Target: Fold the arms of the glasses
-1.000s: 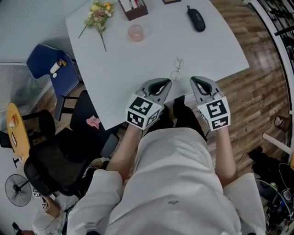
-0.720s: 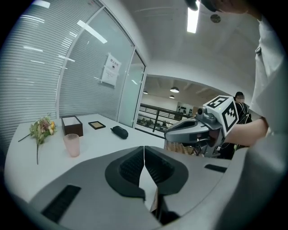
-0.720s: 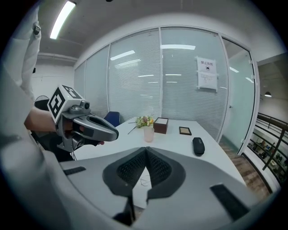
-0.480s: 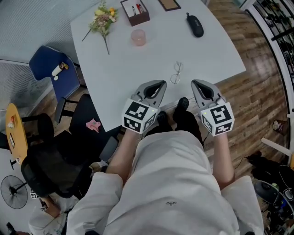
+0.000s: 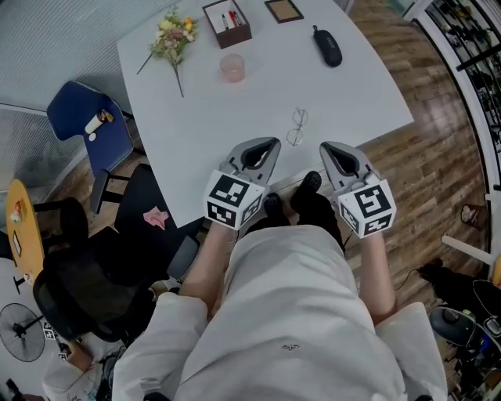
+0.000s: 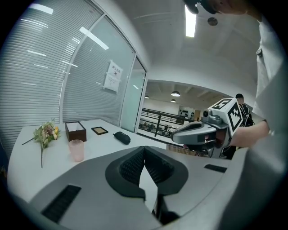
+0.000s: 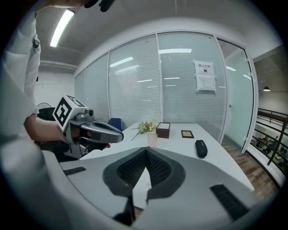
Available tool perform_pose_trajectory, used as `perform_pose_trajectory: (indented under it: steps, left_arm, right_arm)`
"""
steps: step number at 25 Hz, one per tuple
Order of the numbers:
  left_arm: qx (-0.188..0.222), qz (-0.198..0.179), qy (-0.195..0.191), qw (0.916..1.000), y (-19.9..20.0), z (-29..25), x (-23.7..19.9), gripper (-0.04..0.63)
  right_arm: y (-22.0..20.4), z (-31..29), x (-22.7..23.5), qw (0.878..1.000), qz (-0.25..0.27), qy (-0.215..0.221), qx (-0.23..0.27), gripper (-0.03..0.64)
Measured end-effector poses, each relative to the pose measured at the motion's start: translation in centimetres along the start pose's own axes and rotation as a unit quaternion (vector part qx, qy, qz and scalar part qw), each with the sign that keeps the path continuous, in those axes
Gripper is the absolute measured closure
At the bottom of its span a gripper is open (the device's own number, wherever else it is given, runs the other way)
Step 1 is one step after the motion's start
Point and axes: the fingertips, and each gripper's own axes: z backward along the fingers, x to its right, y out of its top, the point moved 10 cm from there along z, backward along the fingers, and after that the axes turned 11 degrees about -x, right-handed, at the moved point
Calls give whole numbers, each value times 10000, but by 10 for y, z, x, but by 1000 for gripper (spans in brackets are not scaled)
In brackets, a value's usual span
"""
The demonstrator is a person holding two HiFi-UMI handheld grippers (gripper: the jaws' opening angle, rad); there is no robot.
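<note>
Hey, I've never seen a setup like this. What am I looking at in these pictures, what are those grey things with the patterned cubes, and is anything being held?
There is no robot here. A person holds a two-jaw tool in each hand: the left gripper and the right gripper. The patterned cubes are part of them. The head view comes from a camera on the person's head, looking steeply down. The other two come from cameras riding on each gripper, looking along its jaws. On the white table lie glasses just ahead of the grippers. Farther off are a pink cup, flowers, a brown box, a small frame and a black case. Both grippers are shut and empty, so nothing is held.
</note>
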Motion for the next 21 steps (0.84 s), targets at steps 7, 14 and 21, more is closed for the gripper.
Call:
perform_pose_trajectory:
  steps: [7,14,21]
  left_arm:
    - [-28,-11,-48,10000,-2,-2,1,575]
    - [-44,-3,-80,10000,-2,-1,3,575]
    - [-56,7,-72,10000,-4,-1,2,575]
  right_arm:
    - [-4,2,0,9999,-93,-65,32,613]
    - [-6,3,2,9999,-76,-95,-22,614]
    - [-4,1,1,10000,-33,-59,-19,614]
